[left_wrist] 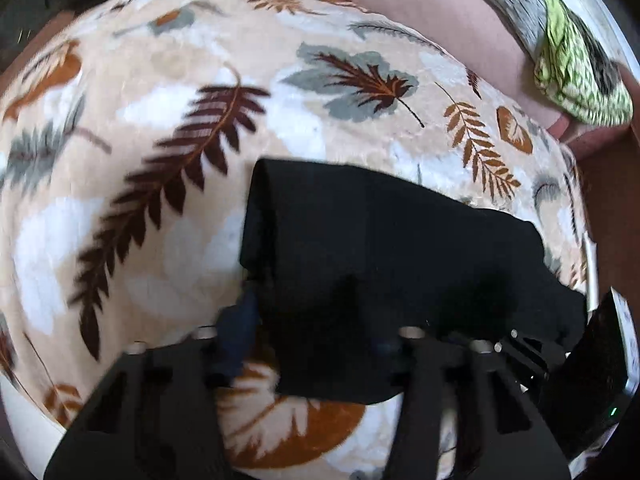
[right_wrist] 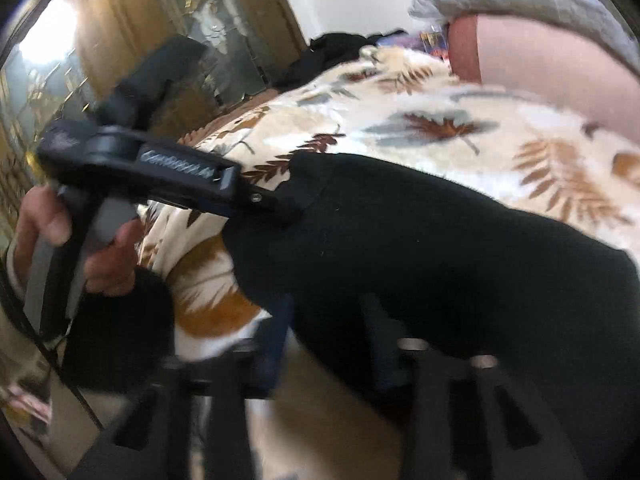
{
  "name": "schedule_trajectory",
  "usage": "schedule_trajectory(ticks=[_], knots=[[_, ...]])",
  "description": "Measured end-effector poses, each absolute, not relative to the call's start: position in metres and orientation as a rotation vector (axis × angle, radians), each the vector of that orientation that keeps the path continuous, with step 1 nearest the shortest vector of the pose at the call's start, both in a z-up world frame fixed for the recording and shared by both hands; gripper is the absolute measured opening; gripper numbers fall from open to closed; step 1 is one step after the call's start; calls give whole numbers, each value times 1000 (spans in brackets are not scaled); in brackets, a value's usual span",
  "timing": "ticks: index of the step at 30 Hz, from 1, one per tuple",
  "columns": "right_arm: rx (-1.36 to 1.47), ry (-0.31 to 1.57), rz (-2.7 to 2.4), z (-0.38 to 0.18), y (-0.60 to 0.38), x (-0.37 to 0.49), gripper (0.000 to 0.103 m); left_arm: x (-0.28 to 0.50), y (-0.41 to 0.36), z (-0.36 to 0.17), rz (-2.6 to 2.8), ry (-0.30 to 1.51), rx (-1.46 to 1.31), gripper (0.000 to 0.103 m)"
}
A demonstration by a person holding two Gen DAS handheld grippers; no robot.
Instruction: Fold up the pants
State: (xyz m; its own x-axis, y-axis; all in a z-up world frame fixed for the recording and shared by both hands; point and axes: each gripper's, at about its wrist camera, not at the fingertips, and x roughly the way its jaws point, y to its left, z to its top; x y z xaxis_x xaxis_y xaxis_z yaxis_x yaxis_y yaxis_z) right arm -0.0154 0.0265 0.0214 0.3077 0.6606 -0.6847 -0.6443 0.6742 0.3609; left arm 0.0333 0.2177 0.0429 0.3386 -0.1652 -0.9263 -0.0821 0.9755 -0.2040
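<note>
Black pants [left_wrist: 384, 272] lie bunched in a thick, seemingly part-folded block on a leaf-print blanket [left_wrist: 168, 128], the left gripper [right_wrist: 264, 200] apparently pinching one corner, the right gripper's [right_wrist: 328, 344] grip impossible to judge; tidying seemingly remains.

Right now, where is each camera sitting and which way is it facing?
Left wrist: on the left tongs, looking down on black pants lying on a leaf blanket; its own fingers show.
Right wrist: on the right tongs, looking across the bed; shows the left tongs at the pants and the left hand.
Shared: pants, blanket.
</note>
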Motion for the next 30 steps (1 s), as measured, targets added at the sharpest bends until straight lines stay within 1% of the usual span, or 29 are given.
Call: schedule_trajectory(ticks=[3, 4, 5, 7, 10, 13, 16, 17, 18, 19, 20, 23, 25, 26, 28, 30], knots=[[59, 925, 873, 27, 25, -13, 5, 41, 214, 45, -84, 1232, -178, 20], [75, 921, 881, 31, 24, -13, 5, 43, 213, 50, -89, 1217, -150, 13], [97, 918, 889, 36, 22, -14, 4, 45, 214, 57, -87, 1192, -132, 10], [180, 905, 919, 46, 17, -12, 4, 47, 222, 69, -87, 1146, -147, 10], [254, 891, 944, 50, 19, -12, 4, 52, 230, 71, -65, 1130, -144, 10], [257, 906, 883, 37, 33, -7, 5, 60, 229, 56, -37, 1160, -117, 10], [203, 944, 845, 18, 43, -13, 10, 56, 227, 50, -23, 1183, -117, 10], [208, 925, 843, 20, 39, -17, 13, 53, 225, 53, -27, 1172, -111, 10], [206, 918, 846, 25, 32, -21, 19, 48, 225, 56, -24, 1160, -98, 11], [203, 921, 846, 30, 25, -24, 36, 47, 224, 58, -17, 1156, -92, 11], [198, 912, 842, 36, 16, -28, 49, 44, 225, 62, -5, 1150, -95, 12], [186, 859, 789, 53, -23, -42, 49, 37, 226, 74, -9, 1121, -133, 21], [188, 849, 696, 59, -58, -47, 49, 31, 220, 81, -21, 1099, -134, 35], [190, 849, 668, 59, -68, -48, 49, 27, 213, 84, -36, 1084, -132, 39], [200, 864, 563, 53, -100, -47, 49, 22, 201, 86, -70, 1073, -135, 52], [198, 907, 479, 42, -120, -45, 49, 19, 189, 83, -98, 1081, -137, 55]])
